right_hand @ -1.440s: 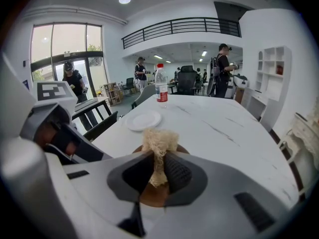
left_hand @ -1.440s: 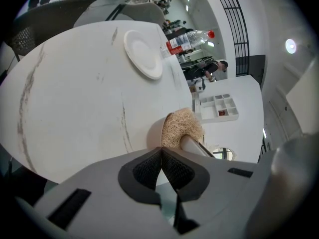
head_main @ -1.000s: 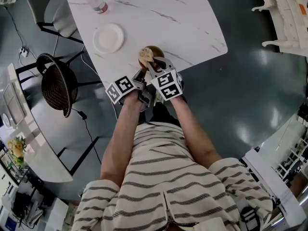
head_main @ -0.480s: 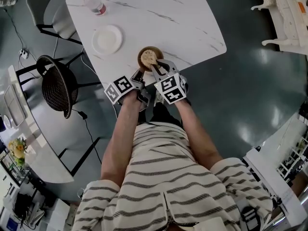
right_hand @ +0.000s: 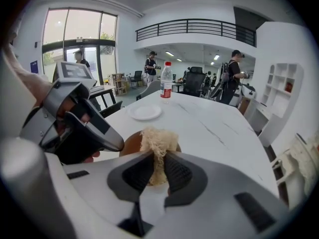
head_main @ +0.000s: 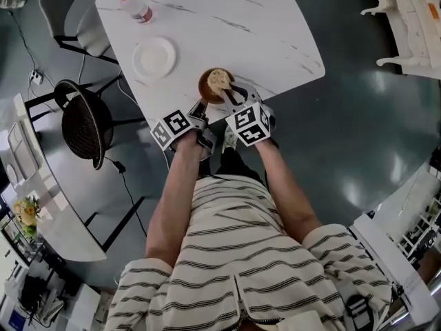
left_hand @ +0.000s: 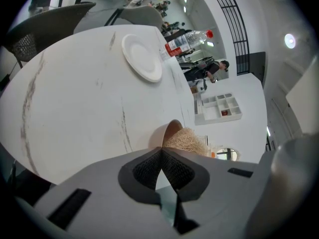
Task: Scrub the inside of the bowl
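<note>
The brown bowl [head_main: 204, 88] sits at the near edge of the white surface [head_main: 227, 19], just above centre in the head view. The left tongs [left_hand: 160, 152] are pinched together on its rim. The right tongs [right_hand: 155, 169] are clamped on a pale fibrous scrubber [right_hand: 158, 142], which rests inside the bowl.
</note>
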### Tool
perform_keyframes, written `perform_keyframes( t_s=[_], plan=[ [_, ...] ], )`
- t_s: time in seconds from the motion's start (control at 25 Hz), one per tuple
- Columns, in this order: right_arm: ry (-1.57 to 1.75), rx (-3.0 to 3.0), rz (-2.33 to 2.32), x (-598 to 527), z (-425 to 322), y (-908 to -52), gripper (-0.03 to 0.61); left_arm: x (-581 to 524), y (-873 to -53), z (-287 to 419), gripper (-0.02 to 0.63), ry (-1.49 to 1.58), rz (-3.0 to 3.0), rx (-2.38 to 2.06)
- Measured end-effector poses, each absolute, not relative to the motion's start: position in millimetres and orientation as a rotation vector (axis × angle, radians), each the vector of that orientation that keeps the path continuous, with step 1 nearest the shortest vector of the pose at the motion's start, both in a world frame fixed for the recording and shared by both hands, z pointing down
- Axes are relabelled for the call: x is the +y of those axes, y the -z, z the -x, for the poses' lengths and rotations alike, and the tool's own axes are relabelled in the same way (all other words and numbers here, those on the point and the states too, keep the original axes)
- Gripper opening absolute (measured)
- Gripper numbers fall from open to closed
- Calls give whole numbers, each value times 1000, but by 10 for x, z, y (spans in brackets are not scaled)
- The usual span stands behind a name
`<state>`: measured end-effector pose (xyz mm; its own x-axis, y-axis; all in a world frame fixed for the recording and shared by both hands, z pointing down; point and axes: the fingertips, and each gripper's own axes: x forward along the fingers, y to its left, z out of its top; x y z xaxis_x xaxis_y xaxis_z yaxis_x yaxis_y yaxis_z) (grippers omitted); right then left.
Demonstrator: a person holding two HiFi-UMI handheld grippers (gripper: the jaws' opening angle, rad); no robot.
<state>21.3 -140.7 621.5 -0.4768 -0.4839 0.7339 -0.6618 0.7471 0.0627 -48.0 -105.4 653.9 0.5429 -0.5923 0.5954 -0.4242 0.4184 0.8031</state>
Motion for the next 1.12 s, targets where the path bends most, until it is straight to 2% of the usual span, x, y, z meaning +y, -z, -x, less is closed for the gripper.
perform_keyframes(
  t_s=[0.56, 1.12],
  plan=[
    [-319, -2194, -819, -1559, -44, -6236, 69, -1032, -6578, 492, 8, 150, -1189, -1051],
    [-485, -2269, -908, -1509, -61, -6003, 69, -1027, -6490, 523, 20, 177, -1222, -1054]
  ],
)
